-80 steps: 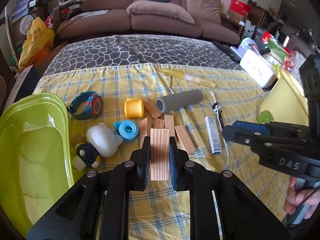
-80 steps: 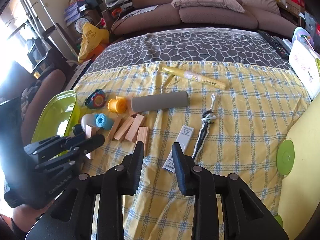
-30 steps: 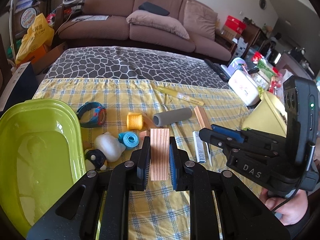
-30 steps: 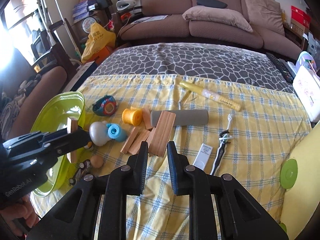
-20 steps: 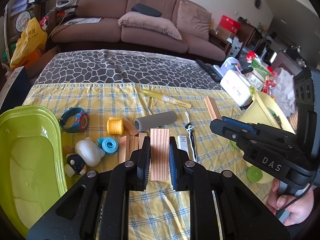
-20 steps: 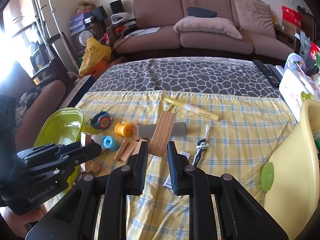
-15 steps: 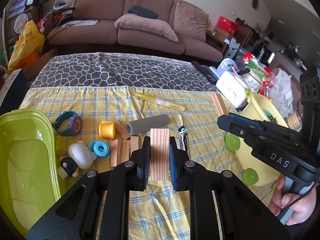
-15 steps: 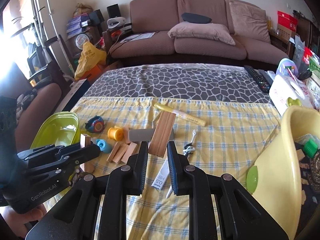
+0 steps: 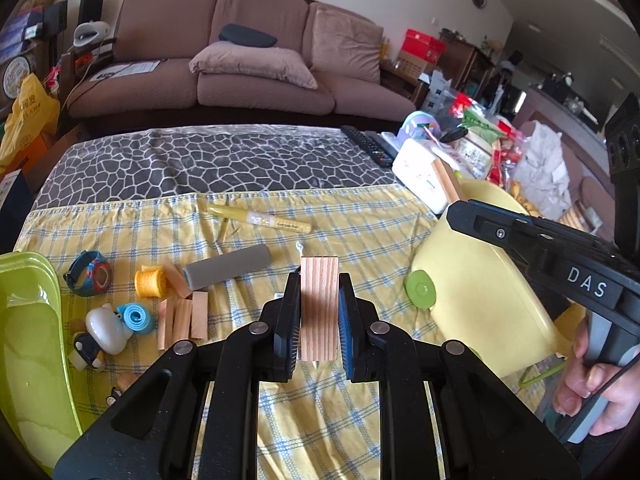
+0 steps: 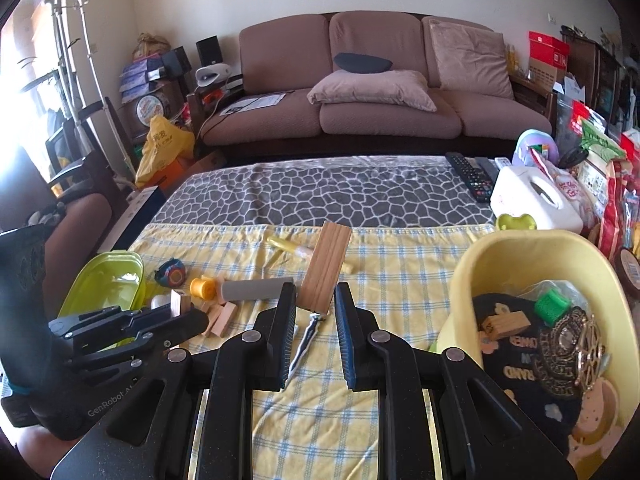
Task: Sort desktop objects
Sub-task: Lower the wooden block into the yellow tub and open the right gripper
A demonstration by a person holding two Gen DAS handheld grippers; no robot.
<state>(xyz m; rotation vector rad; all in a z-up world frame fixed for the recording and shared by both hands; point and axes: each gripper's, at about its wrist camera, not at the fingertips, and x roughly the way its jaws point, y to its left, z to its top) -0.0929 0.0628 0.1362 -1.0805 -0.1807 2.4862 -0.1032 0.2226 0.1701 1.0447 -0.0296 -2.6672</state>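
Two wooden blocks ride in our hands, one clenched in each gripper: left gripper (image 9: pixel 319 312), right gripper (image 10: pixel 315 308); yellow tub (image 10: pixel 532 248) beside us holds some things; many toys wait ahead.

Bright daylight, window glare blown out left, fisheye-bent dark corners

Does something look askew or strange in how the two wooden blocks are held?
Yes. The wooden block in the right gripper leans sideways, pinched only at its lower end. The other block sits straight in the left gripper. Nothing looks spilled or damaged.
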